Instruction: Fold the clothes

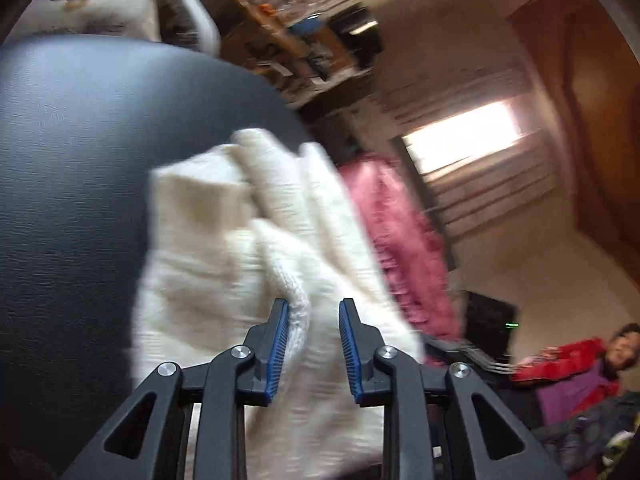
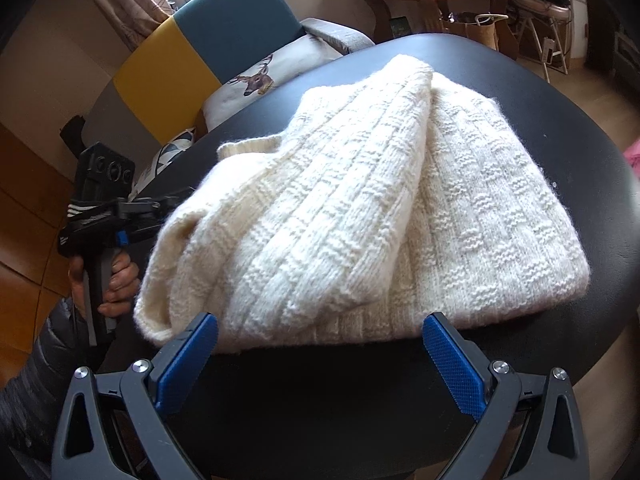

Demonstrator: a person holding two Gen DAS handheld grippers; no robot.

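1. We had the cream knit sweater (image 2: 360, 200) lying in a loose fold on the black table (image 2: 560, 112), just ahead of the right gripper (image 2: 320, 344).
2. Our right jaws stood wide apart and empty, the blue pads flanking the sweater's near hem without gripping it.
3. Over on the left, our left gripper (image 1: 314, 332) sat with its jaws partly open; a thick fold of the knit ran between the pads, against the left pad (image 1: 280, 344), but the blur kept us from saying whether it was pinched.
4. From the right wrist view we saw the hand (image 2: 120, 280) holding that left gripper's handle at the table's left edge, beside the sweater's open end.
5. Beyond our jaws sat a deer-print cushion (image 2: 256, 80) against a yellow and teal chair (image 2: 192, 40).
6. Right of the left jaws, a pink cloth (image 1: 400, 240) showed past the sweater.
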